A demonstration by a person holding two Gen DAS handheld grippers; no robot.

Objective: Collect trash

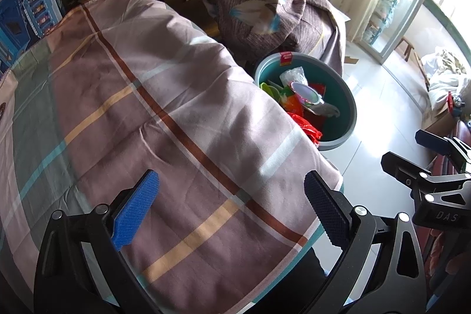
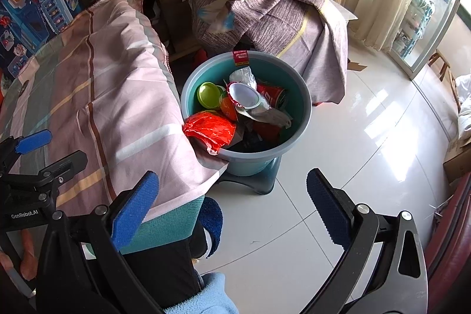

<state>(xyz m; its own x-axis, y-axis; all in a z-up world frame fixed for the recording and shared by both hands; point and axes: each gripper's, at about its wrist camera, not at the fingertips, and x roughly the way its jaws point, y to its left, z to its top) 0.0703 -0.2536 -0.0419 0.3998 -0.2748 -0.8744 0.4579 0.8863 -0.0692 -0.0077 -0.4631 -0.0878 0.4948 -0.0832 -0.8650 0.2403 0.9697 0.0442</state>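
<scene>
Both grippers empty, fingers spread wide, nothing between the pads. Left gripper hangs over the cloth-covered desk; the plaid cloth shows no loose item in either view, so the surface looks cleared. Right gripper is held off the desk's near corner, over the tiled floor, facing the bin. Teal bucket sits on a small stool hard against the desk edge, rim close to desk level — probably placed so trash can be carried or dropped across with a short move. Trash is inside the bucket: crumpled red-orange plastic bag draped at the near rim and touching the overhanging cloth, green lid, a foil-lidded cup tilted on top, a red wrapper, a clear crumpled bag at the back. Judgement: collection appears at or near its end; both tools wide apart suits a release just finished or a search for more. Risk: the red bag sits high at the rim and could slip out onto the floor. Nothing stray visible on the floor near the stool.
</scene>
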